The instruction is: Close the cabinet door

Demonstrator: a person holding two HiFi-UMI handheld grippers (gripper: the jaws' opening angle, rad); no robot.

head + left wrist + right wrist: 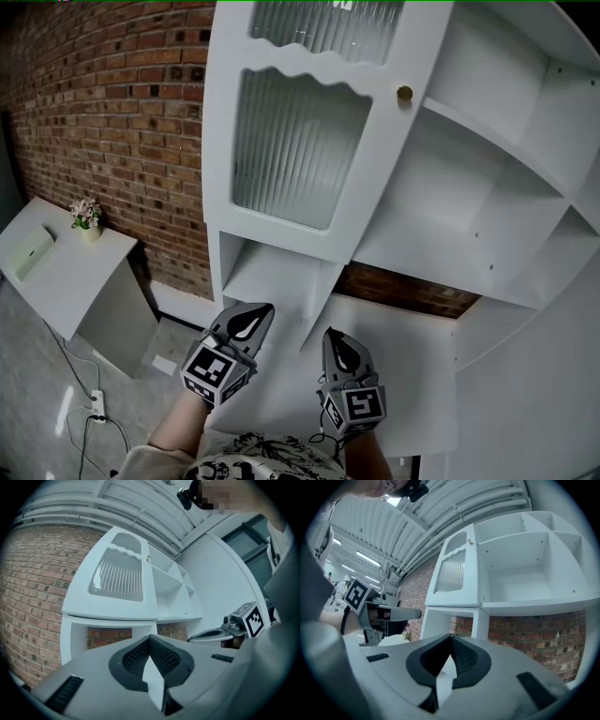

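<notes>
- Door (291, 150) with ribbed glass hangs on the left half of the white cabinet (525, 309), with its brass knob (404, 93) at its right edge; it looks flat against the front, though I cannot be sure it is fully shut.
- Bare shelves (469, 187) stand uncovered right of the door.
- Left gripper (261, 311) has its jaws pressed together with nothing between them; it is below the door and apart from it.
- Right gripper (333, 339) is likewise closed and empty, just beside the left one.
- Brick wall (112, 112) runs behind the cabinet.
</notes>
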